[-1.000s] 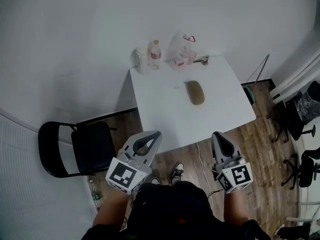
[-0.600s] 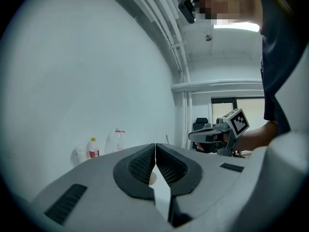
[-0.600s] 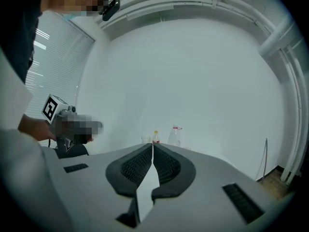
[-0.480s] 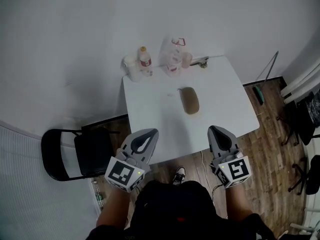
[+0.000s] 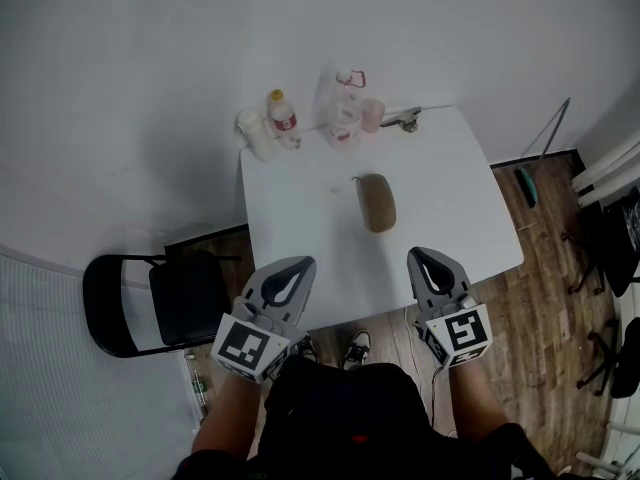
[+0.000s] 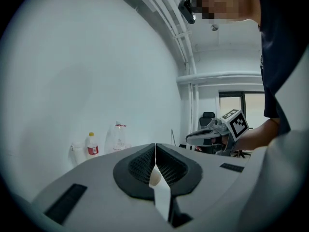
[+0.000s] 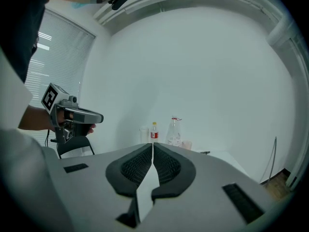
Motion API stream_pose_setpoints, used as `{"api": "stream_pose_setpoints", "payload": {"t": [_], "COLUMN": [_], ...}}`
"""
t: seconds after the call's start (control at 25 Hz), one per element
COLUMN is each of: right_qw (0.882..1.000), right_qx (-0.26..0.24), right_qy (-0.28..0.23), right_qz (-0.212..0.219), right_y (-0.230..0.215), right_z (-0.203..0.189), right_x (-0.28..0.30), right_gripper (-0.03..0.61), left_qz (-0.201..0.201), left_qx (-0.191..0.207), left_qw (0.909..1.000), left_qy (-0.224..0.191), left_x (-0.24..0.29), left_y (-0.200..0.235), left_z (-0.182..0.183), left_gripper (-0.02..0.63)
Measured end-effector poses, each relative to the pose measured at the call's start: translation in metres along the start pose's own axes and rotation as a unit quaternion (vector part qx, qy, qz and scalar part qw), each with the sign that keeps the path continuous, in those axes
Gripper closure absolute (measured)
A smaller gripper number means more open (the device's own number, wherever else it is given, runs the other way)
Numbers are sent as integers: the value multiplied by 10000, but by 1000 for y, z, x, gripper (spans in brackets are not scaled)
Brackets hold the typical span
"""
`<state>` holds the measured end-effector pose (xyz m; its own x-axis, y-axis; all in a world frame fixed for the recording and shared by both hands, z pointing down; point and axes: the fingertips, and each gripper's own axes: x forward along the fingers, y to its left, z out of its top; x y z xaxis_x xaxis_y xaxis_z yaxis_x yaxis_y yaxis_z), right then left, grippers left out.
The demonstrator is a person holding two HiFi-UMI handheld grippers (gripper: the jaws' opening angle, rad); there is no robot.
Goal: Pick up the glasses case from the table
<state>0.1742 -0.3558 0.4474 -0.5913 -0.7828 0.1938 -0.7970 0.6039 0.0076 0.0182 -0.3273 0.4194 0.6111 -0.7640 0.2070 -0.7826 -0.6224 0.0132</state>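
The glasses case (image 5: 377, 203), a brown oval, lies on the white table (image 5: 450, 208) near its middle. Both grippers hover short of the table's near edge, apart from the case and pointing toward it. My left gripper (image 5: 299, 267) is shut with nothing in it; in the left gripper view its jaws (image 6: 155, 147) meet in one line. My right gripper (image 5: 421, 256) is also shut and empty, its jaws (image 7: 151, 147) closed together. Each gripper view shows the other gripper off to the side. The case is hidden behind the jaws in both gripper views.
At the table's far edge stand a red-labelled bottle (image 5: 283, 118), a white cup (image 5: 254, 131), a clear plastic bag (image 5: 340, 103) and a pink cup (image 5: 372, 115). A black folding chair (image 5: 160, 308) stands left of the table. Office chairs (image 5: 615, 248) crowd the right side.
Both grippers have moved forward toward the table's near edge, and the table and case have come closer in the head view. Both stay shut.
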Motion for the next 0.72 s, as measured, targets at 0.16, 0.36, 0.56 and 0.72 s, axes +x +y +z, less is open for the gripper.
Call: {"api": "stream_pose_setpoints", "payload": {"t": [0.16, 0.36, 0.56, 0.72], "right_qw": [9999, 9988, 9941, 9860], "right_qx": [18, 128, 281, 457], "right_qy": [100, 439, 1039, 1546], "right_qz": [-63, -148, -148, -418], "right_y": [-7, -23, -36, -53], "right_z": [-8, -32, -72, -109], "right_x": [15, 51, 99, 137], "right_gripper": [554, 554, 412, 308], "left_qz": [-111, -214, -217, -114], "left_qx": [-75, -114, -224, -355], "left_qw": [9999, 9997, 9993, 9985], "left_qy": [21, 102, 198, 402], "left_x": [9, 21, 21, 18], "left_y": [9, 26, 44, 61], "left_z": [-5, -16, -29, -45], "left_gripper": [592, 592, 592, 592]}}
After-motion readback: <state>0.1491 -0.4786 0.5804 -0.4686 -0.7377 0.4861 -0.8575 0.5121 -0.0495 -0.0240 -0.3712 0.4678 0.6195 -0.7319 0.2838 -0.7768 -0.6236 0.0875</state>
